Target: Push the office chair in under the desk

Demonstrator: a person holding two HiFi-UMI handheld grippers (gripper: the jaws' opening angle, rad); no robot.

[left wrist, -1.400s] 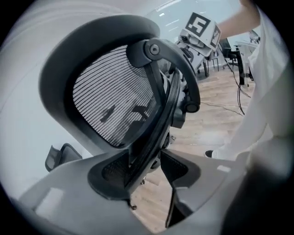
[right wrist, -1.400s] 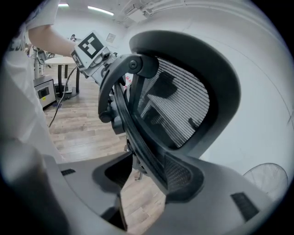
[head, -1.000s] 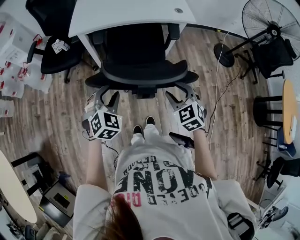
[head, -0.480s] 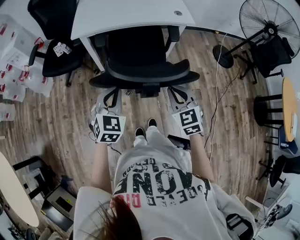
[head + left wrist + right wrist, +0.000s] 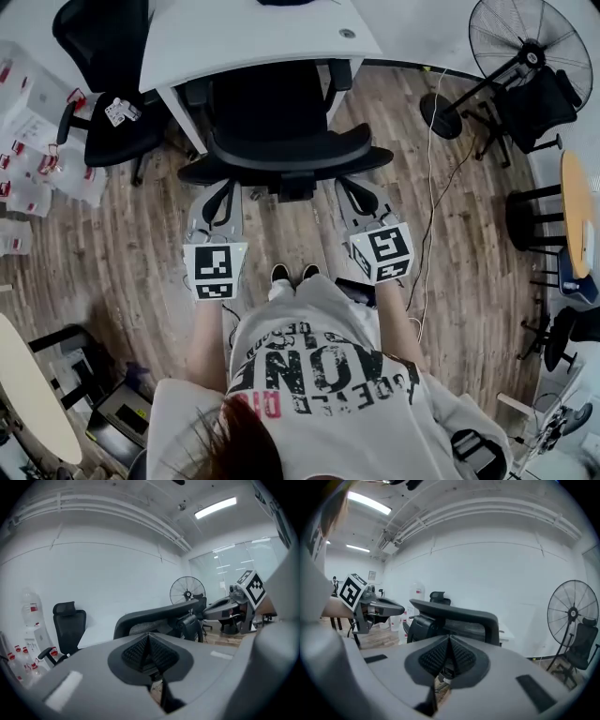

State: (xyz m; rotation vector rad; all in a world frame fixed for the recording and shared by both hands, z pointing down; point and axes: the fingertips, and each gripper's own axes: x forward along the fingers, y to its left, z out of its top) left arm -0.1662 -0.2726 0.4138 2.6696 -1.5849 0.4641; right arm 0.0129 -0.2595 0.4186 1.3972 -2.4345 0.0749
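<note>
The black office chair (image 5: 281,150) stands with its seat partly under the white desk (image 5: 244,37) and its curved backrest toward me. My left gripper (image 5: 222,202) and right gripper (image 5: 354,195) hang side by side just behind the backrest, apart from it, both pointing at the chair. Each has just closed with nothing between its pads. In the left gripper view the shut left gripper (image 5: 149,637) faces the backrest (image 5: 154,616). In the right gripper view the shut right gripper (image 5: 450,641) faces the same backrest (image 5: 454,616).
A second black chair (image 5: 103,56) stands left of the desk, with boxes and bottles (image 5: 28,141) along the left wall. At the right are a floor fan (image 5: 525,47), a cable (image 5: 431,187) on the wooden floor and a round table (image 5: 577,216). My feet (image 5: 291,272) are between the grippers.
Both grippers stood open close against the chair's back a second ago. They have since shut and drawn back toward me, rolling so their marker cubes face up. The chair has stayed put.
</note>
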